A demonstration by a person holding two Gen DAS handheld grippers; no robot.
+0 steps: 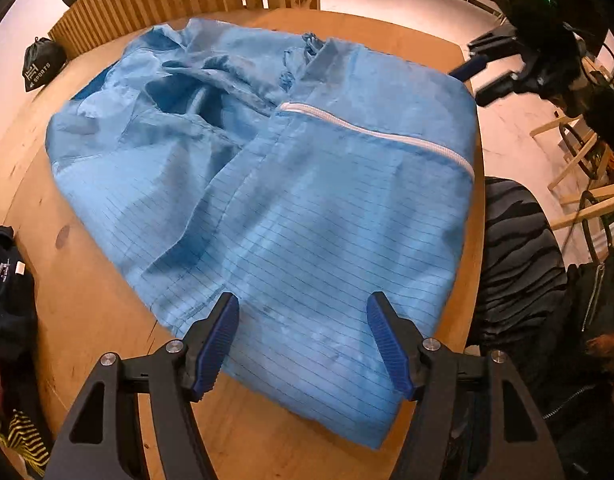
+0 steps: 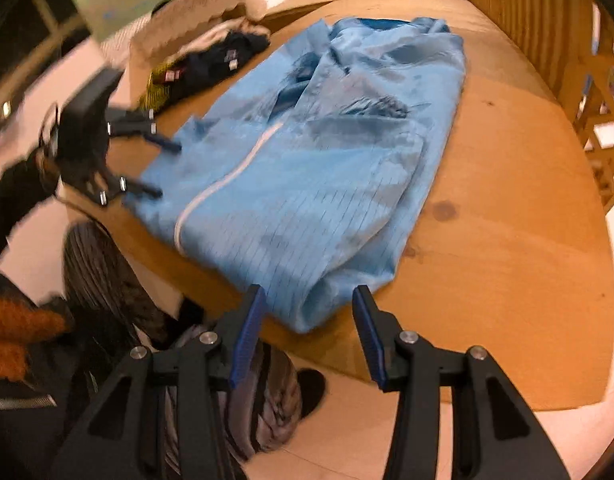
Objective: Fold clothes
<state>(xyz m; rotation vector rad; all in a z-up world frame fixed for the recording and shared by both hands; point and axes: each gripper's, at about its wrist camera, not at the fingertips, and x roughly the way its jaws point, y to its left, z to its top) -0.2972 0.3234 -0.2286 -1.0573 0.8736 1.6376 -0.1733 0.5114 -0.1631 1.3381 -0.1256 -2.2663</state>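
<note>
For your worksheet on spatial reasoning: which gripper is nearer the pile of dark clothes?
Left. The left gripper hangs over the jacket hem, beside the pile; the right gripper is at the opposite edge.

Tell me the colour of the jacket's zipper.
White, against the light blue jacket; the zipper shows best in the left wrist view.

We are observing the blue jacket (image 2: 307,168) lying on the bench (image 2: 507,220); right gripper (image 2: 307,320) jaws standing apart, holding nothing.

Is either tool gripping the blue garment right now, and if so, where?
Nothing is held. The left tool and right tool are both open, poised at the blue garment's near edges without pinching fabric.
</note>
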